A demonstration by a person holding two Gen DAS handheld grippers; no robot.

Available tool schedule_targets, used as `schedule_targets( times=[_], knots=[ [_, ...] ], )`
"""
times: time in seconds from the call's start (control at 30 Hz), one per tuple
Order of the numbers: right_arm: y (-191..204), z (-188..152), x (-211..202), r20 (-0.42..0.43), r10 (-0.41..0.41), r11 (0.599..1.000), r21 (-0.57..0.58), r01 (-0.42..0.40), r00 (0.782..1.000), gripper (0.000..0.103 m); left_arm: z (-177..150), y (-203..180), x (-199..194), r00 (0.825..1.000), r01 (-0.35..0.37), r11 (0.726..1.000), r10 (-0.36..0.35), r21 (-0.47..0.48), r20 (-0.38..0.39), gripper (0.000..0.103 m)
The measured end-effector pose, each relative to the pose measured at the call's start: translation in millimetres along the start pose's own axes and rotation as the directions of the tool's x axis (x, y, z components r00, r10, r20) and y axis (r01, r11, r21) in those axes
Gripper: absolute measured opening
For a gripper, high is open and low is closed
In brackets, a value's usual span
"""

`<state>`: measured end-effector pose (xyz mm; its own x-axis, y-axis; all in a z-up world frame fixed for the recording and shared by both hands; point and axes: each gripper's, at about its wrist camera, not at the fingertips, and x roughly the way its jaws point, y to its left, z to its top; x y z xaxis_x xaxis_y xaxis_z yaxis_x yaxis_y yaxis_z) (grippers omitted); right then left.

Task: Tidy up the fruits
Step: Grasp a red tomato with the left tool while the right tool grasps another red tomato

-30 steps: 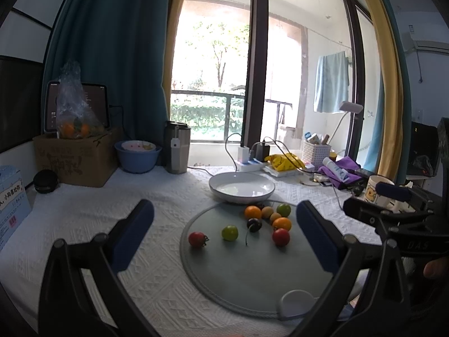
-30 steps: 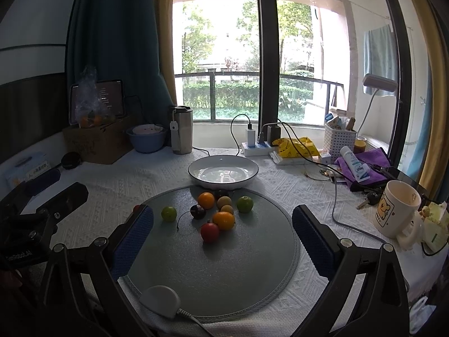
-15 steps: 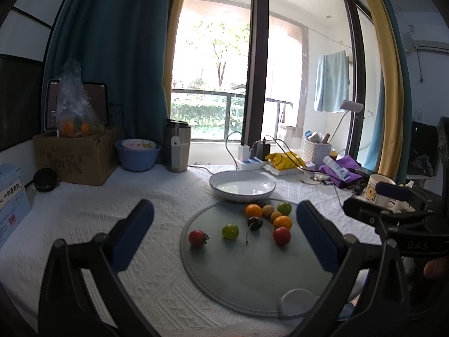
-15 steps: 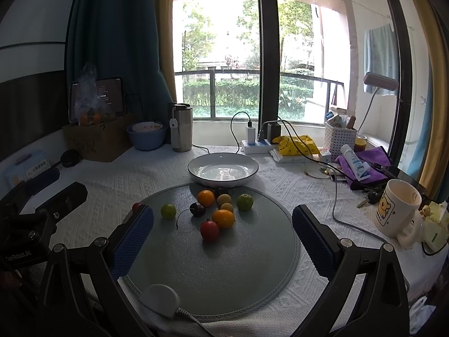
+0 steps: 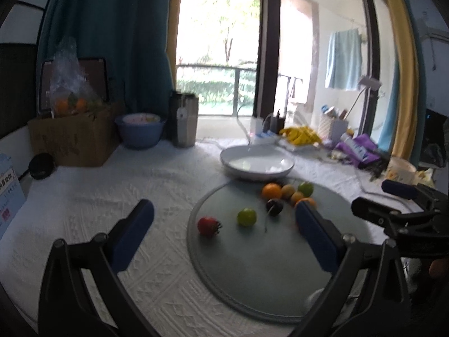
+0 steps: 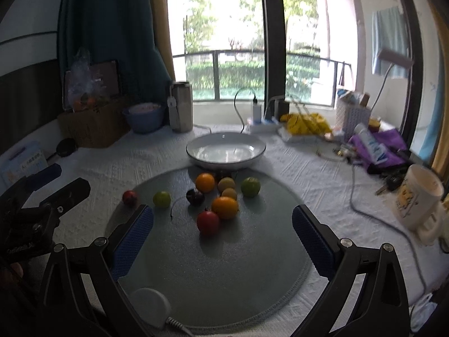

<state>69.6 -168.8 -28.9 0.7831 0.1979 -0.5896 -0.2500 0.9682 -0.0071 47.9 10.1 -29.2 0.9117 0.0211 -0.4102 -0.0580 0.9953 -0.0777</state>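
Note:
Several small fruits lie on a round grey mat [image 6: 224, 275]: a red tomato [image 6: 207, 222], an orange [image 6: 225, 207], a dark plum [image 6: 195, 196], a green fruit [image 6: 162, 198] and another red one [image 6: 130, 198] at the mat's left edge. Behind the mat stands an empty white bowl [image 6: 226, 149]. My right gripper [image 6: 223, 240] is open over the mat's near half, short of the tomato. My left gripper [image 5: 224, 237] is open too, above the small red tomato [image 5: 208, 226] and the green fruit [image 5: 247, 217]. The white bowl [image 5: 256, 163] is beyond them.
A white cloth covers the table [image 6: 331, 185]. At the back stand a cardboard box [image 6: 92, 123], a blue bowl [image 6: 144, 116] and a steel tumbler [image 6: 181, 106]. On the right are a mug [image 6: 418, 196], a cable [image 6: 373, 216] and purple clutter [image 6: 384, 148]. A white puck [image 6: 150, 304] lies on the mat's near edge.
Both grippers have moved forward and lower toward the fruits, which now look larger. The left view has swung left and is blurred. The fruits have not moved.

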Motion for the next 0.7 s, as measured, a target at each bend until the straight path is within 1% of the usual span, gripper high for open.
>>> schedule_targets(
  times=[0.1, 0.17, 0.2, 0.27, 0.33, 0.37, 0.4, 0.47, 0.53, 0.57, 0.6, 0.63, 0.67, 0.7],
  knots=[
    [-1, 1, 18, -0.043, 0.019, 1.0, 0.013, -0.019, 0.999, 0.099, -2, 3, 21, 0.998, -0.015, 1.0, 0.015, 0.003, -0.058, 0.101],
    [-3, 1, 30, -0.076, 0.034, 0.999, 0.02, -0.033, 0.996, 0.093, -3, 5, 36, 0.995, -0.019, 1.0, 0.02, 0.012, -0.1, 0.101],
    [-4, 0, 38, -0.096, 0.039, 0.999, 0.023, -0.037, 0.995, 0.091, -4, 6, 43, 0.993, -0.018, 1.0, 0.02, 0.016, -0.114, 0.101],
    [-5, -1, 50, -0.128, 0.05, 0.998, 0.032, -0.046, 0.991, 0.083, -5, 8, 53, 0.991, -0.019, 1.0, 0.023, 0.024, -0.136, 0.101],
    [-5, -3, 61, -0.169, 0.071, 0.997, 0.033, -0.066, 0.983, 0.08, -6, 9, 69, 0.984, -0.01, 0.999, 0.017, 0.038, -0.178, 0.095],
    [-4, -5, 66, -0.184, 0.078, 0.997, 0.029, -0.074, 0.98, 0.078, -6, 8, 73, 0.981, -0.009, 0.999, 0.018, 0.046, -0.193, 0.089],
    [-4, -6, 70, -0.196, 0.083, 0.997, 0.024, -0.079, 0.977, 0.077, -7, 8, 79, 0.977, -0.01, 0.998, 0.022, 0.058, -0.213, 0.088],
    [-2, -8, 75, -0.212, 0.096, 0.995, 0.018, -0.095, 0.972, 0.07, -10, 6, 92, 0.963, 0.002, 0.997, 0.02, 0.08, -0.268, 0.087],
    [0, -10, 81, -0.235, 0.101, 0.995, 0.005, -0.103, 0.967, 0.068, -14, 3, 102, 0.946, 0.021, 0.996, 0.01, 0.09, -0.323, 0.077],
    [1, -11, 84, -0.248, 0.103, 0.994, 0.001, -0.106, 0.963, 0.064, -14, 1, 104, 0.943, 0.025, 0.995, 0.009, 0.096, -0.332, 0.071],
    [3, -12, 86, -0.261, 0.105, 0.994, -0.003, -0.11, 0.959, 0.06, -15, 0, 106, 0.941, 0.028, 0.994, 0.009, 0.103, -0.339, 0.067],
    [4, -13, 89, -0.274, 0.105, 0.994, -0.008, -0.112, 0.956, 0.05, -17, -2, 108, 0.937, 0.029, 0.994, 0.01, 0.107, -0.35, 0.066],
    [5, -14, 91, -0.283, 0.105, 0.994, -0.011, -0.112, 0.953, 0.045, -18, -2, 110, 0.933, 0.025, 0.994, 0.016, 0.108, -0.361, 0.064],
    [5, -15, 93, -0.288, 0.107, 0.993, -0.014, -0.115, 0.952, 0.045, -18, -2, 112, 0.93, 0.023, 0.994, 0.018, 0.108, -0.367, 0.063]
  ],
)
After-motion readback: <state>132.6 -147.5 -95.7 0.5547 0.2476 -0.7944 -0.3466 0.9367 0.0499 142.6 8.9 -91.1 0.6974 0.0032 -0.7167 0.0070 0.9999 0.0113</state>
